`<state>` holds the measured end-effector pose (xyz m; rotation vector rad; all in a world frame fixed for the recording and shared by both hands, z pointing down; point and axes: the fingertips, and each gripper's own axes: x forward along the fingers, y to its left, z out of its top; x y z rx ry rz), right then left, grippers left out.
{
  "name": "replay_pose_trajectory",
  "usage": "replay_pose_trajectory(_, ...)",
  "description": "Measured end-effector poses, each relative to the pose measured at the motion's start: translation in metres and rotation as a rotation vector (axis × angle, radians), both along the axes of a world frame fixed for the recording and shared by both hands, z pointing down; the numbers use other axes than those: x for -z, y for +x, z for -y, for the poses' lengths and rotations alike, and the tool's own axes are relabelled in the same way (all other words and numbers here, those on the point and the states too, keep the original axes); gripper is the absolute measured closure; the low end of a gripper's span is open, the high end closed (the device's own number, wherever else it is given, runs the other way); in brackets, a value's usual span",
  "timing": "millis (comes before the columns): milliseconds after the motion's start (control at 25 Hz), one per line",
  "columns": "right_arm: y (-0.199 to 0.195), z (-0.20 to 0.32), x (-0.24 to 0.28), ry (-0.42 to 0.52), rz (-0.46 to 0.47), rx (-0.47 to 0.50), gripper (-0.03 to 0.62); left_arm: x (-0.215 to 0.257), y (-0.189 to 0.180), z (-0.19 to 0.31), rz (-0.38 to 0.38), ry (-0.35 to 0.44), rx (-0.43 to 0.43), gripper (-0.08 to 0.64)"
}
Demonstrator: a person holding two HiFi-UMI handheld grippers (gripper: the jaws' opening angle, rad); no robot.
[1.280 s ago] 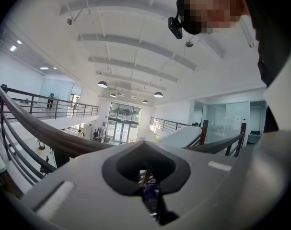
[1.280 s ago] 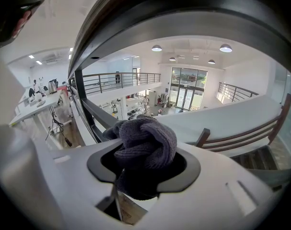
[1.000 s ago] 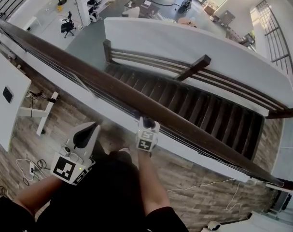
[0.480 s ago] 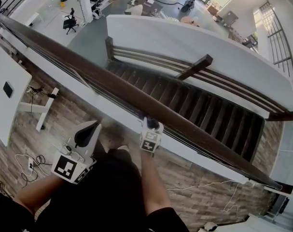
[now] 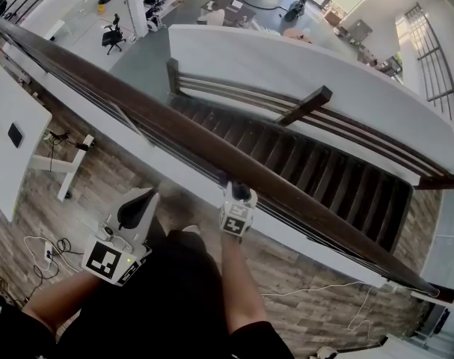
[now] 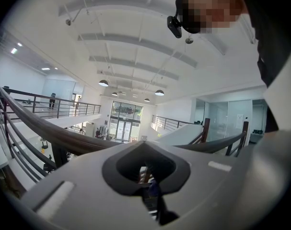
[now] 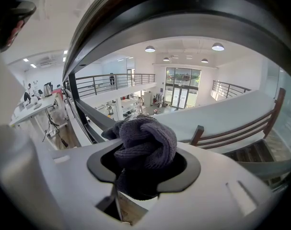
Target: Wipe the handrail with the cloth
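One gripper working: right gripper (image 5: 237, 194) jaws clamped on the bunched cloth (image 7: 145, 147), which looks to be at the handrail's (image 5: 167, 133) near edge, about mid-length. Left gripper (image 5: 137, 206) jaws closed, empty, off the rail. No wiped/unwiped line visible; likely long stretches left both sides.

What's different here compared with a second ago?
Very little. The right gripper, shut on the cloth, has crept slightly rightward along the handrail. The left gripper stays low on the person's side of the rail, shut and empty, not touching it.
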<state>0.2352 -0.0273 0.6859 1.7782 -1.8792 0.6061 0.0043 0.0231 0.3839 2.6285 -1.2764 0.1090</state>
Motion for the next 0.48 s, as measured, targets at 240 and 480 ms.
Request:
replay_pose_trajectory(240,0.009,-0.004,0.004,-0.001,0.002,-0.015,0.405,-0.001,0.006,-0.01,-0.007,-0.006,0.003,0.56)
replay_pose_trajectory(480,0.025,-0.01,0.005,0.004,-0.005,-0.025,0.405,-0.005,0.009,-0.019,-0.012,-0.017,0.02,0.56)
